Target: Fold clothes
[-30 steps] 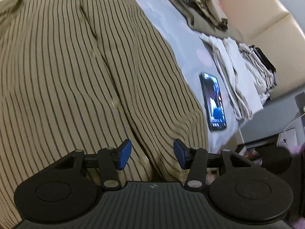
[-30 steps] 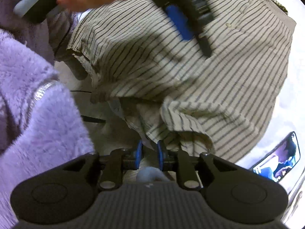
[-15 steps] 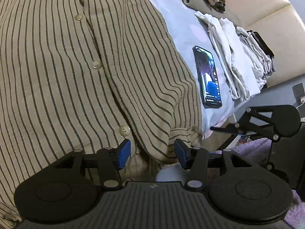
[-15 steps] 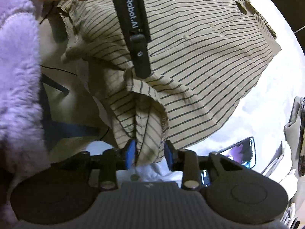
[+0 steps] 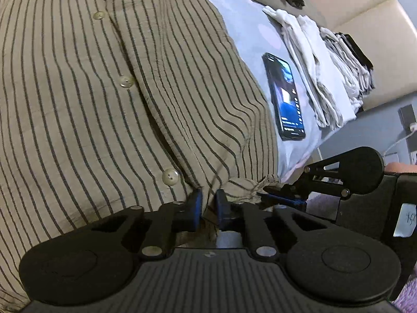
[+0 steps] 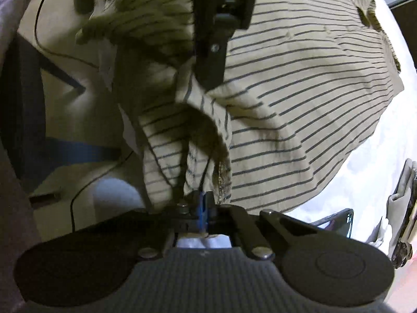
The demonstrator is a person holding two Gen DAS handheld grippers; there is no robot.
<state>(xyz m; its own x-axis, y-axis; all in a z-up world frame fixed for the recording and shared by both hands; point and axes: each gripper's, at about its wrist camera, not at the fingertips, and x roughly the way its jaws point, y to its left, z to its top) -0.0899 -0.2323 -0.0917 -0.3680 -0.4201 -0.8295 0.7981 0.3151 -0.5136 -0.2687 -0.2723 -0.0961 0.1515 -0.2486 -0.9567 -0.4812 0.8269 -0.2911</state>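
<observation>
My left gripper (image 5: 208, 204) is closing on the near hem of the striped shirt (image 5: 109, 99) spread on the bed (image 5: 250, 34), while my right gripper (image 6: 202, 210) pinches its bunched corner.

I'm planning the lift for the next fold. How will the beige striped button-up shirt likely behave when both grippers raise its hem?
The beige striped button-up shirt will probably sag between the grippers: its thin cloth already bunches at the right gripper. It looks light, billowing over the bed. The left gripper is closing on the hem, so that edge could slip.
</observation>
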